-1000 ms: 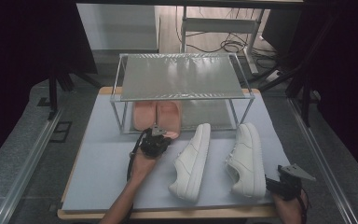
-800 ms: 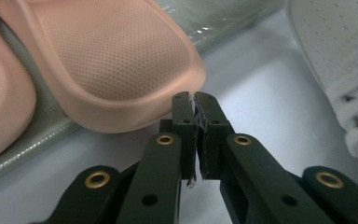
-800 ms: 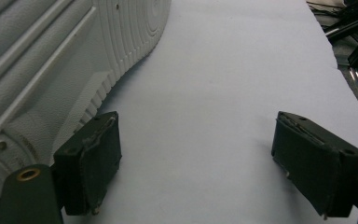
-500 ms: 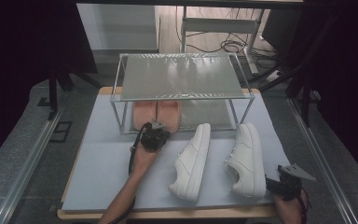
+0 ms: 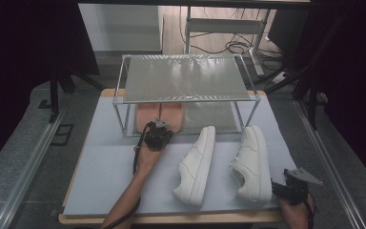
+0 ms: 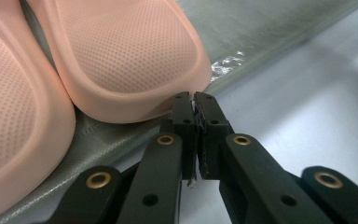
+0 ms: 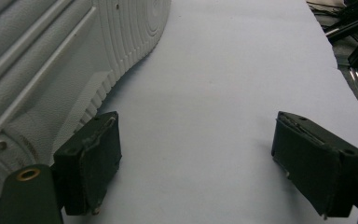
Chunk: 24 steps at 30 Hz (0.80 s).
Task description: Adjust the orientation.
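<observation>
On the tabletop (image 5: 100, 176), covered by a pale grey mat, a two-tier rack (image 5: 186, 81) with a clear frame is seen at the far side. A pair of pink slippers (image 5: 159, 117) is lodged on the lower shelf of that rack, toes turned away from the person. The left tongs (image 5: 156, 134) are held at the near edge of that shelf, at the heels of the slippers. In the left gripper view the left tongs (image 6: 195, 100) are seen pressed together with nothing between the pads, their tips set at the lower rim of the heel of the right-hand slipper (image 6: 121, 60); whether the tips actually touch the rim cannot be told. The other slipper (image 6: 14, 126) is seen just beside it, at the left of that view. Two white sneakers are laid on the mat in front of the rack, one (image 5: 196, 164) near the middle and one (image 5: 252, 162) further right, well apart from the slippers. The right tongs (image 5: 286, 188) are held at the near right corner of the mat, just beside the heel of the right-hand sneaker. In the right gripper view the right tongs (image 7: 198, 158) are spread wide over bare mat, with the ribbed sole of a white sneaker (image 7: 74, 51) close beside one pad.
</observation>
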Each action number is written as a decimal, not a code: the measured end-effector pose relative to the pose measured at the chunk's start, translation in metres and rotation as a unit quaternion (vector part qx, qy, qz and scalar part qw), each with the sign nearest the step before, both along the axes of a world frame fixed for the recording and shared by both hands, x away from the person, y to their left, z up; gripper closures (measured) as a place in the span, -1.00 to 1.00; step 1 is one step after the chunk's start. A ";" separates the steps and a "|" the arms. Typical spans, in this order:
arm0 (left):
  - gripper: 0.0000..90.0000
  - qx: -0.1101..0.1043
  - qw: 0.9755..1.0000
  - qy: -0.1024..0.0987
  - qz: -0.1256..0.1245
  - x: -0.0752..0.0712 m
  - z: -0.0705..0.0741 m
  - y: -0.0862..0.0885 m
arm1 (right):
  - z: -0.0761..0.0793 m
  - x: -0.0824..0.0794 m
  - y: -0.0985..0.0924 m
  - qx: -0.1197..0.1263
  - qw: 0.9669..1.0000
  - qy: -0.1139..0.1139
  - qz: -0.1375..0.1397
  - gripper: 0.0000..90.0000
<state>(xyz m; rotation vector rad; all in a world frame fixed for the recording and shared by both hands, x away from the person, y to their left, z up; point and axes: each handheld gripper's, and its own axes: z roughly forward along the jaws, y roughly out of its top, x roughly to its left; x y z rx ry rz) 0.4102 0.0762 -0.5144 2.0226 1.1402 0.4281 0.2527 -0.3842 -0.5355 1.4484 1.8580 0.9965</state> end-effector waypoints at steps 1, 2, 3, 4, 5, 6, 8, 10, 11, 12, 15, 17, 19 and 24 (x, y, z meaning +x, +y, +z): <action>0.94 -0.001 1.000 0.000 0.000 0.001 0.000 0.000 | 0.000 0.000 0.000 0.000 1.000 0.001 0.000 -0.66; 0.94 -0.002 1.000 0.001 0.001 0.001 0.000 0.000 | 0.000 0.000 0.000 0.000 1.000 0.000 0.000 -0.66; 0.93 -0.005 1.000 0.001 0.001 0.001 -0.001 0.000 | 0.000 0.000 0.000 0.000 1.000 0.000 0.000 -0.66; 0.91 -0.005 1.000 0.000 0.000 0.000 -0.001 0.000 | 0.000 0.000 0.000 0.000 1.000 0.000 0.000 -0.66; 0.89 -0.004 1.000 -0.002 -0.001 0.000 -0.001 0.000 | 0.000 0.000 0.000 0.000 1.000 0.000 0.000 -0.66; 0.88 -0.002 1.000 -0.002 0.000 -0.001 -0.001 0.001 | 0.000 0.000 0.000 0.000 1.000 0.000 0.000 -0.66; 0.87 -0.007 1.000 -0.001 0.000 -0.002 -0.002 0.004 | 0.000 0.000 0.000 0.000 1.000 0.000 0.000 -0.66; 0.85 -0.012 1.000 0.000 0.000 -0.003 -0.001 0.006 | 0.000 0.000 0.000 0.000 1.000 0.000 0.000 -0.66; 0.84 -0.012 1.000 0.000 -0.001 -0.004 0.000 0.007 | 0.000 0.000 0.000 0.000 1.000 0.000 0.000 -0.66; 0.83 -0.013 1.000 0.001 -0.002 -0.005 0.001 0.008 | 0.000 0.000 0.000 0.000 1.000 0.000 0.000 -0.66; 0.74 -0.017 1.000 0.003 -0.009 -0.010 0.004 0.010 | 0.000 0.000 0.000 0.000 1.000 0.000 0.000 -0.66; 0.69 -0.018 1.000 0.004 -0.014 -0.013 0.005 0.012 | 0.000 0.000 0.000 0.000 1.000 0.001 0.000 -0.66; 0.64 -0.017 1.000 0.006 -0.018 -0.016 0.006 0.014 | 0.000 0.000 0.000 0.000 1.000 0.000 0.000 -0.66; 0.46 -0.011 1.000 0.011 -0.022 -0.023 0.009 0.017 | 0.000 0.000 0.000 0.000 1.000 0.000 0.000 -0.66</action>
